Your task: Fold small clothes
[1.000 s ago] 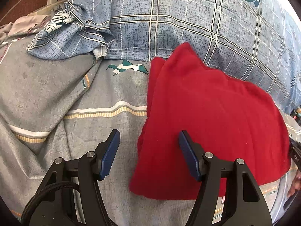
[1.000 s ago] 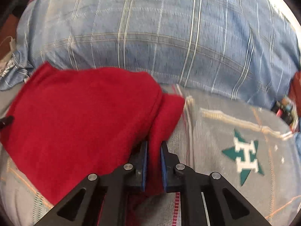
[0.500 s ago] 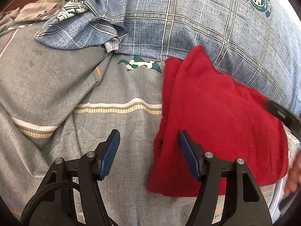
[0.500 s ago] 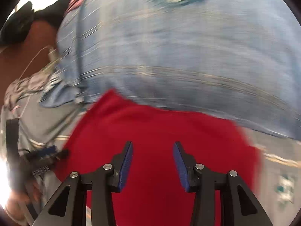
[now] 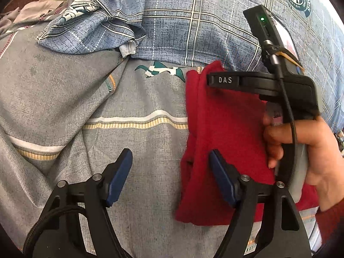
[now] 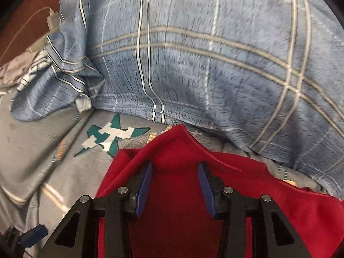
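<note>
A folded red cloth [image 5: 225, 129] lies on the grey bedsheet [image 5: 86, 99]. My left gripper [image 5: 171, 161] is open and empty, low over the sheet, with its right finger over the cloth's left edge. My right gripper [image 6: 174, 167] is open and sits over the cloth's far corner [image 6: 178, 150]; in the left wrist view its black body [image 5: 268, 83] reaches in from the right over the cloth, held by a hand [image 5: 301, 148].
A large blue plaid pillow [image 5: 215, 17] lies along the far side, touching the cloth's far edge; it also shows in the right wrist view [image 6: 204, 53]. A crumpled blue plaid cover [image 5: 86, 25] lies at far left. A teal star print [image 6: 109, 135] marks the sheet.
My right gripper let go of the cloth's right edge, opened, and swung across to the cloth's far left corner. The left gripper stayed open and drifted left relative to the cloth.
</note>
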`<state>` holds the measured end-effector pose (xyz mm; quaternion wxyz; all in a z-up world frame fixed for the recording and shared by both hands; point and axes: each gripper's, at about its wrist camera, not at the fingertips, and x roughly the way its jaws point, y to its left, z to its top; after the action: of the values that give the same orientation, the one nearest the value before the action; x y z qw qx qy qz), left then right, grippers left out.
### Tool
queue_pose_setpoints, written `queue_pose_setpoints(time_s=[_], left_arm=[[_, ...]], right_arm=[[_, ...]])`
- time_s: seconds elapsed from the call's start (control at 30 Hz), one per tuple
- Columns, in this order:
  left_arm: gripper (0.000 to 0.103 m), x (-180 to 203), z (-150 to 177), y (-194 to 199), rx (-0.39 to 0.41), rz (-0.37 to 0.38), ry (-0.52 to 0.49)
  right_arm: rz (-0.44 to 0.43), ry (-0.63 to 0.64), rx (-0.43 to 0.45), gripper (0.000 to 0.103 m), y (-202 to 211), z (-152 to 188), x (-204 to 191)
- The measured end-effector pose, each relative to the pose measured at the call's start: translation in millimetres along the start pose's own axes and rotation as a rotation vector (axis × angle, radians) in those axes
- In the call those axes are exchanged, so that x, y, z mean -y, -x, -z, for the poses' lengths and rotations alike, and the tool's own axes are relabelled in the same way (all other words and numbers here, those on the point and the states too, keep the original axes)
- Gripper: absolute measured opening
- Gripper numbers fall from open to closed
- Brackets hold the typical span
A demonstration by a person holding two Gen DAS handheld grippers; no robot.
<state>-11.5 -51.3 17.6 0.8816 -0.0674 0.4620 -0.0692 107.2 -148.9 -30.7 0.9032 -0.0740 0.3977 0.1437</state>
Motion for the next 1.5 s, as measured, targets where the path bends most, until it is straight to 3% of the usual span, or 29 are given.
queue_pose_setpoints(time_s=[0.43,0.6,0.77,0.83,0.93,1.1,1.23,1.37,1.5], left_arm=[[0.080,-4,-2,-2,-0.012,0.005,0.027],[0.080,-10,-2,-3,-0.034,0.037,0.071],[0.080,-7,-1,-5,-0.030,0.031,0.070],[0.080,-7,-1,-6,-0.027,0.032,0.066],[0.080,-8,-2,-5,-0.028,0.032,0.064],[0.080,-7,-3,-7,-0.022,0.022,0.047],[0.080,-6,-4,-9,-0.013,0.014,0.033],[0.080,-2,-4,-9,0.009,-0.002,0.003],[0.080,2,-6,-12,0.014,0.012,0.002]], right_arm=[[-0.075,-0.085,0.036,0.047,4,10,21],[-0.106,-0.092,0.000,0.051,20,13,24],[-0.173,-0.091,0.008,0.070,55,20,18],[-0.185,-0.090,-0.017,0.072,57,16,10],[-0.126,-0.013,-0.080,0.072,46,9,-10],[-0.024,0.040,-0.101,0.072,34,14,-25],[-0.004,0.058,-0.056,0.055,42,22,-22],[-0.052,0.026,-0.038,0.036,60,27,-12],[-0.085,0.018,-0.028,0.027,76,29,-4]])
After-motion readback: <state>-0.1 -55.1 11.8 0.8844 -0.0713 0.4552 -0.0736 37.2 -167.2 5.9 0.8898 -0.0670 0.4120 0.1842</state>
